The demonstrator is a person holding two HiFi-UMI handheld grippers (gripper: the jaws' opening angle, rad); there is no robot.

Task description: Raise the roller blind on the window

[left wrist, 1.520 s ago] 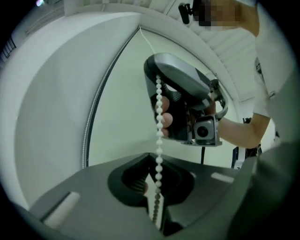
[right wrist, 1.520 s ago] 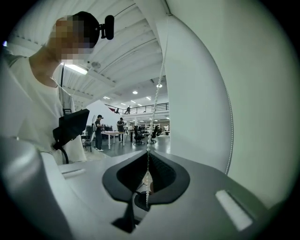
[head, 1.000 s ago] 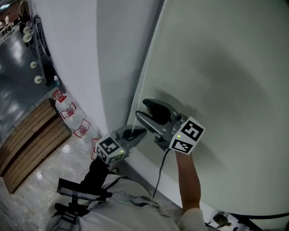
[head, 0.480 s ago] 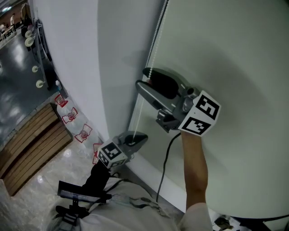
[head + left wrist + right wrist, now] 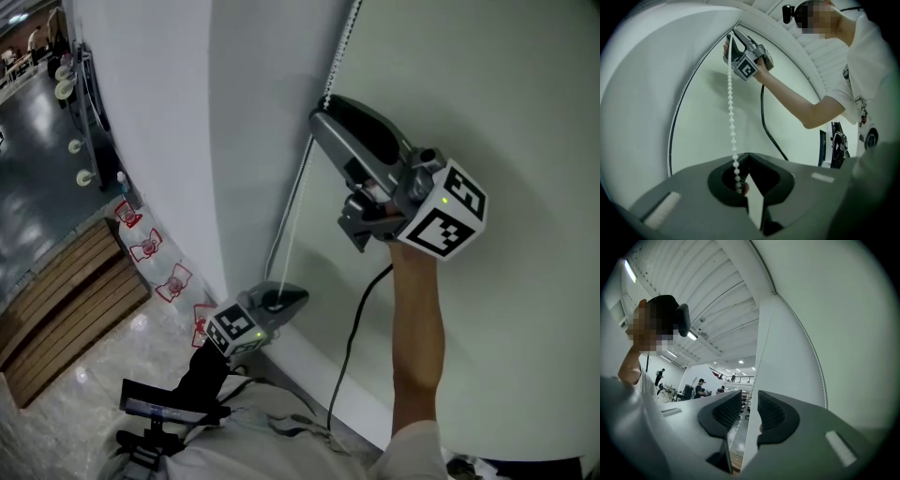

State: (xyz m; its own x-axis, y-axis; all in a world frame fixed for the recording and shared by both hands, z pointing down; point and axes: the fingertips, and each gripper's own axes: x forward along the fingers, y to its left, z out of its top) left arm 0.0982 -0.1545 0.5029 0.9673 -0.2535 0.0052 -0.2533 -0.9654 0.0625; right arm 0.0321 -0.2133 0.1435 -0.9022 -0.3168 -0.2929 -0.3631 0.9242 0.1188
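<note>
Everything hangs on the bead chain [image 5: 731,108]. It runs up and down just off the left edge of the blind [image 5: 506,112], which is still down over the window, and both tools sit on that one line.

The left gripper [image 5: 279,300] is low beside the blind's edge. Its fingers [image 5: 778,180] are closed round the chain, which drops straight into the hollow between them and looks taut.

The right gripper [image 5: 323,120] is high up the same edge, pointing slightly upward, and it is the nearer of the two to the top of the blind. Its fingers [image 5: 776,416] have just been closing but still stand apart. A thin beaded line seems to pass through the gap between them without being pinched.

My guess is that the next move is for the right gripper to close on the chain up there and haul it down along its length.

The left gripper view shows plainly what the head view barely does: the chain stretched bead by bead from the right gripper down to the left. It also shows a second strand curving down nearer the wall [image 5: 150,112]. Only the right gripper view shows the gap between the right gripper's fingers. From here I can't tell which strand lifts the blind.
</note>
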